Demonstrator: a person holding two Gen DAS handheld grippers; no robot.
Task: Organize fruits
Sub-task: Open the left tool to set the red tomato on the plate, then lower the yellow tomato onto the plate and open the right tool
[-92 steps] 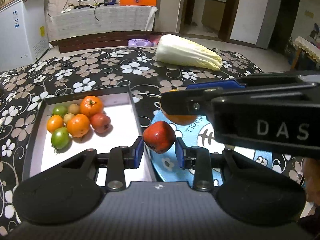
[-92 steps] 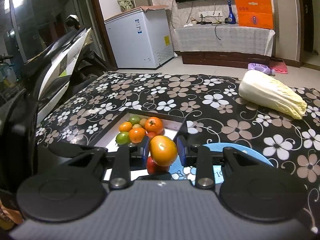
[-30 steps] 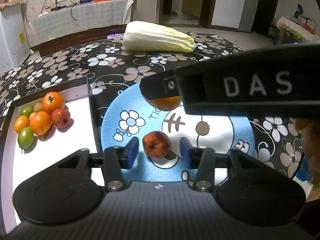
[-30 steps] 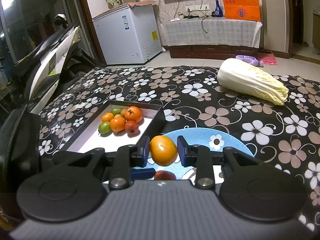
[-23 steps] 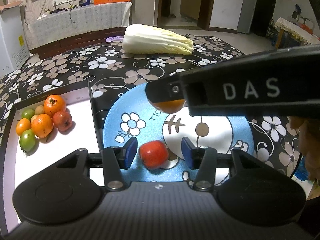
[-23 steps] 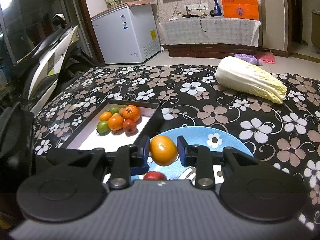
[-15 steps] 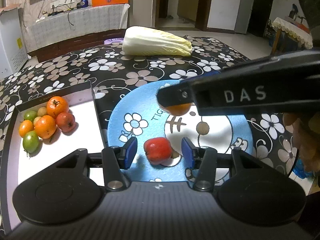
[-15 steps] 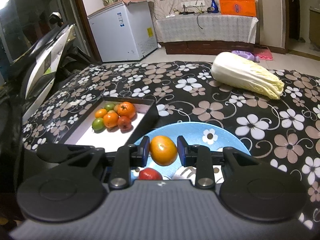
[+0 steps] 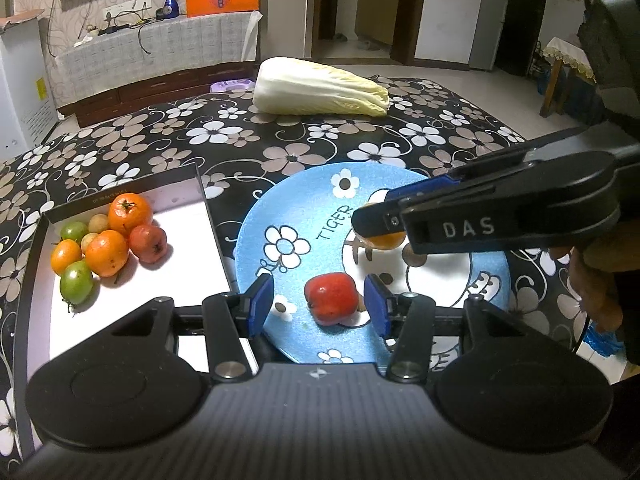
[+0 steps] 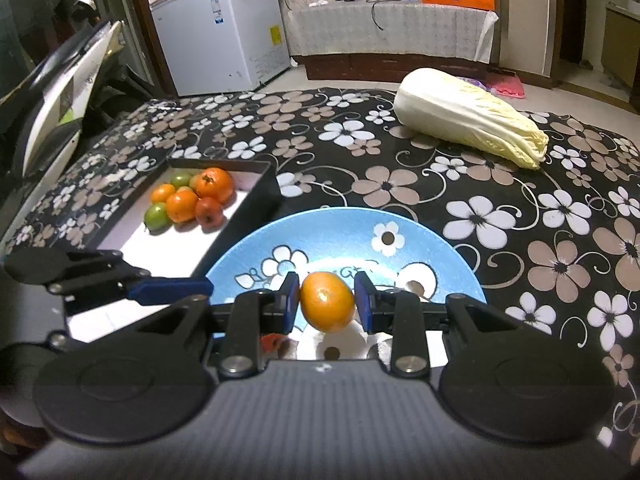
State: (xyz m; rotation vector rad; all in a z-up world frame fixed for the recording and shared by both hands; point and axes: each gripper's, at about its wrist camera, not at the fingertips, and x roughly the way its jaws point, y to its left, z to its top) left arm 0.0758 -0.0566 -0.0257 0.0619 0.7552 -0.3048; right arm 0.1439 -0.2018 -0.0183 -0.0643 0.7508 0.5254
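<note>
Left wrist view: left gripper point(image 9: 319, 306), spread, has released the red fruit point(image 9: 331, 299) onto the blue round plate point(image 9: 304, 196); right gripper point(image 10: 327, 307) still pinches the orange fruit point(image 10: 327, 307), placement pending.

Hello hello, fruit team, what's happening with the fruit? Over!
Left gripper open, red fruit loose on blue plate. Right gripper shut on orange fruit, over the plate. Nothing in the way.
</note>
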